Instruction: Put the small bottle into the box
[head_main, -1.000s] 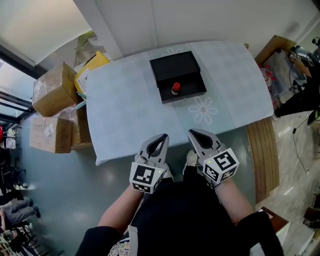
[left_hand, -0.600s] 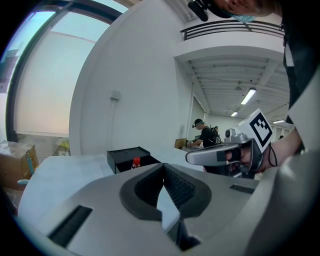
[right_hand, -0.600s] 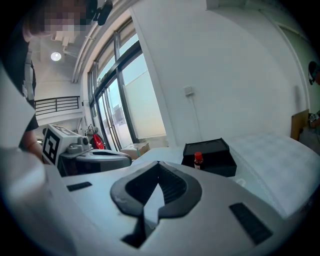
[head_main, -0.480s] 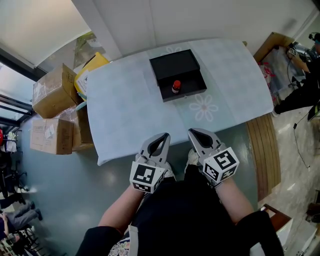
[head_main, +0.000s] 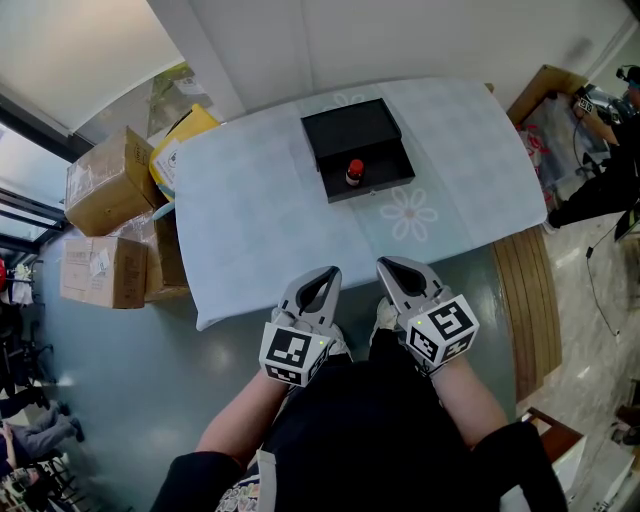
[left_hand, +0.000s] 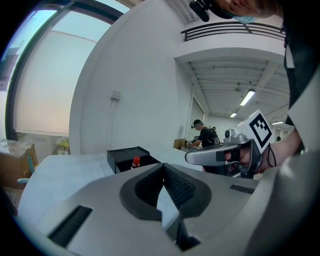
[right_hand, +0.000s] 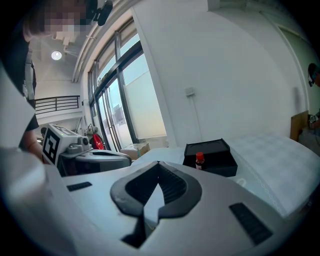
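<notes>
With the small bottle (head_main: 353, 172) upright in the black box (head_main: 345, 130), well ahead of my fingertips (head_main: 327, 274), I hold left gripper (head_main: 322, 280) and right gripper (head_main: 392, 270) closed, empty, clear.

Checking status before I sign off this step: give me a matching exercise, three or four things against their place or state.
1 small red-capped bottle
2 black rectangular box
3 left gripper
4 brown cardboard cartons

A shut, empty, short of the cloth-covered table
B on the floor beside the table
C standing inside the box
D open, on the table

Pairs: 1-C, 2-D, 3-A, 4-B
</notes>
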